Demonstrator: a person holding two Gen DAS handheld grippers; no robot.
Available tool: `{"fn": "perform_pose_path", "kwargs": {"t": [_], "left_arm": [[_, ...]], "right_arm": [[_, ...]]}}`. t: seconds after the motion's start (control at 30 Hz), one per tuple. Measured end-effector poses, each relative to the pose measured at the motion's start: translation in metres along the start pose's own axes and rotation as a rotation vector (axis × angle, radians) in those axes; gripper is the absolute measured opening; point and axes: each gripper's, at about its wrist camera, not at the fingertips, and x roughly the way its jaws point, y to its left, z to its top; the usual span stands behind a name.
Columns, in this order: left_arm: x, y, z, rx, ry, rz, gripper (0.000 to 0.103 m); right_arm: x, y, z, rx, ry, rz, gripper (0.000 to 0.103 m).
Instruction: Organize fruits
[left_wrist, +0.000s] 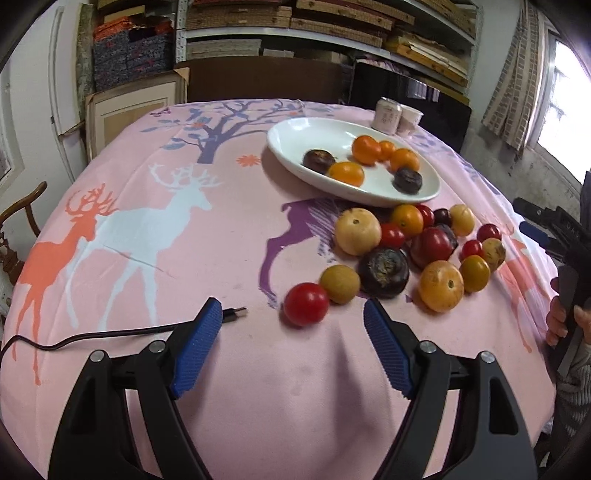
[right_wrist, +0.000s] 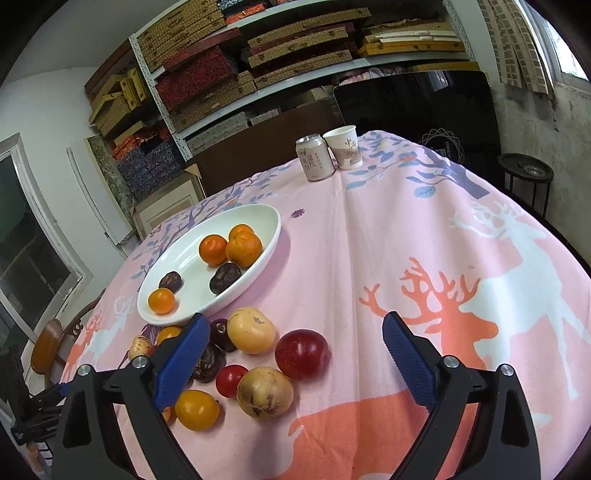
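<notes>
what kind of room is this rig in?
Likely a storeroom or workshop doubling as a dining spot. Metal shelving is stacked with woven and patterned flat boxes, and a round table has a pink deer-print tablecloth holding a white oval dish and loose fruit.

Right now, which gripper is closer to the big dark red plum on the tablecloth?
Right. The plum lies just ahead between the right gripper and its open fingers. From the left gripper, the plum sits farther off, ahead and right, behind other fruit.
</notes>
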Motion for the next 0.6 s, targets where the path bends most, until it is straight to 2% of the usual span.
{"fn": "perform_pose_path", "kwargs": {"t": [0.1, 0.23, 0.47, 0.6], "left_arm": [[0.006, -0.007, 0.001, 0.018, 0.019, -0.013, 0.072], [0.017, -0.009, 0.005, 0.012, 0.065, -0.036, 0.055], [0.024, -0.009, 0.01, 0.002, 0.079, -0.038, 0.053], [0.028, -0.007, 0.011, -0.009, 0.097, -0.054, 0.042]], "right_arm": [[0.005, -0.003, 0.0, 0.019, 0.018, 0.002, 0.096], [0.009, -0.008, -0.001, 0.045, 0.037, 0.01, 0.096], [0.013, -0.01, -0.001, 0.06, 0.054, 0.021, 0.096], [0.014, -0.011, -0.001, 0.064, 0.056, 0.018, 0.096]]}}
